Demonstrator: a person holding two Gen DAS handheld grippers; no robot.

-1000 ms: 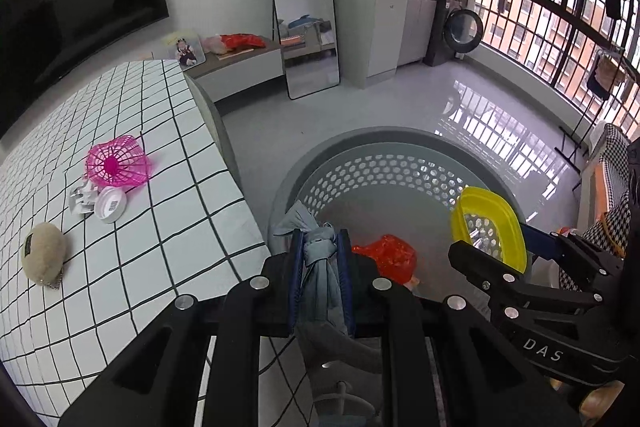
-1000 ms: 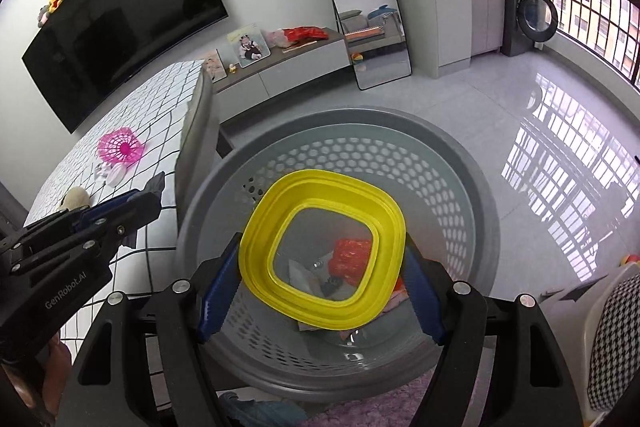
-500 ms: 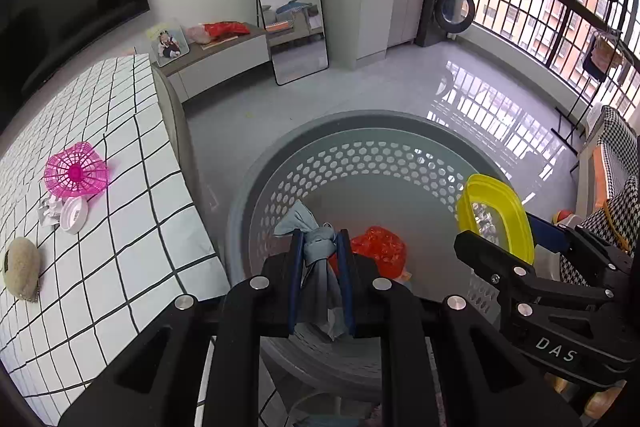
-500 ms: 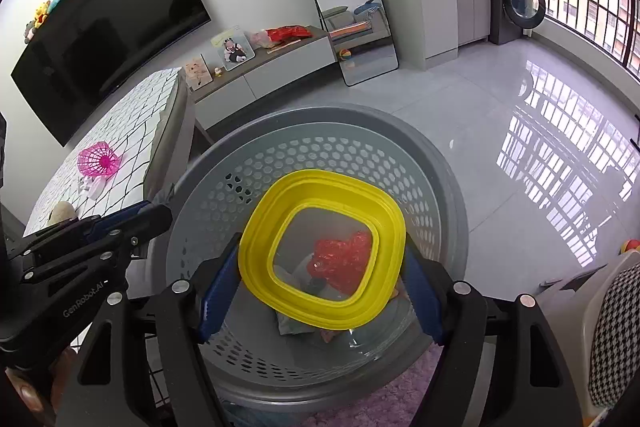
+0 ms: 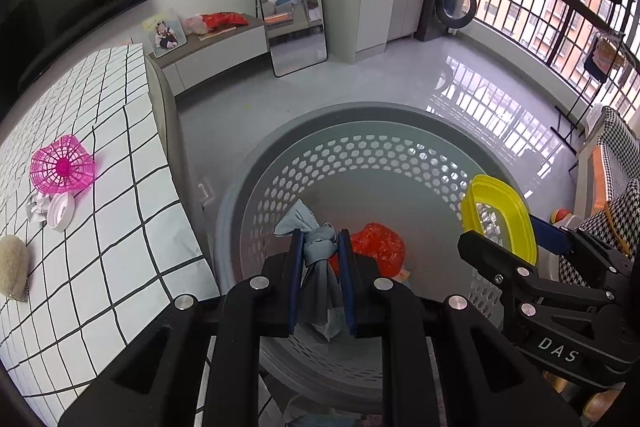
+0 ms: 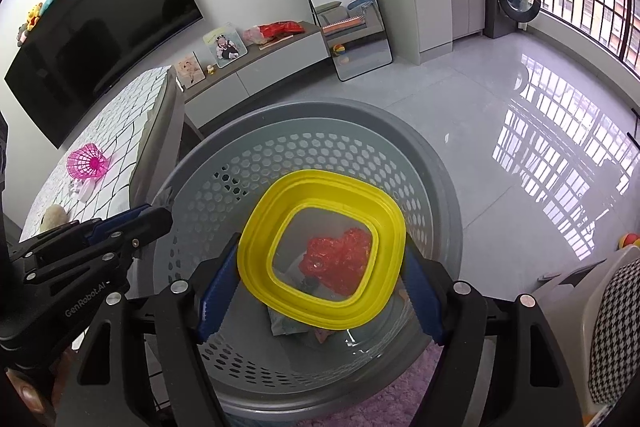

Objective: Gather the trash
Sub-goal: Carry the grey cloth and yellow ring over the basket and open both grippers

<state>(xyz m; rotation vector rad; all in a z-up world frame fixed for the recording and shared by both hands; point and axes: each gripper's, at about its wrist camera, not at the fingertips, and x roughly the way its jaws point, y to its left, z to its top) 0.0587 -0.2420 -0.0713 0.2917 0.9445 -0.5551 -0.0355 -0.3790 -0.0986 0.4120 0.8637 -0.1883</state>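
Two pieces of trash held over the round grey perforated plastic basket [image 5: 360, 155], neither dropped yet.
Left hand-held gripper [image 5: 320, 259] clamped tight on knotted grey-blue cloth scrap [image 5: 318, 247]; right hand-held gripper [image 6: 320, 267] spread wide around yellow square plastic lid [image 6: 320, 251], both above the opening. Already inside: crumpled red plastic wrapper [image 6: 338, 259]. Left on checked tabletop [image 5: 112, 227]: pink plastic mesh cup [image 5: 62, 169], white round cap [image 5: 60, 213], beige fuzzy lump [image 5: 12, 271].
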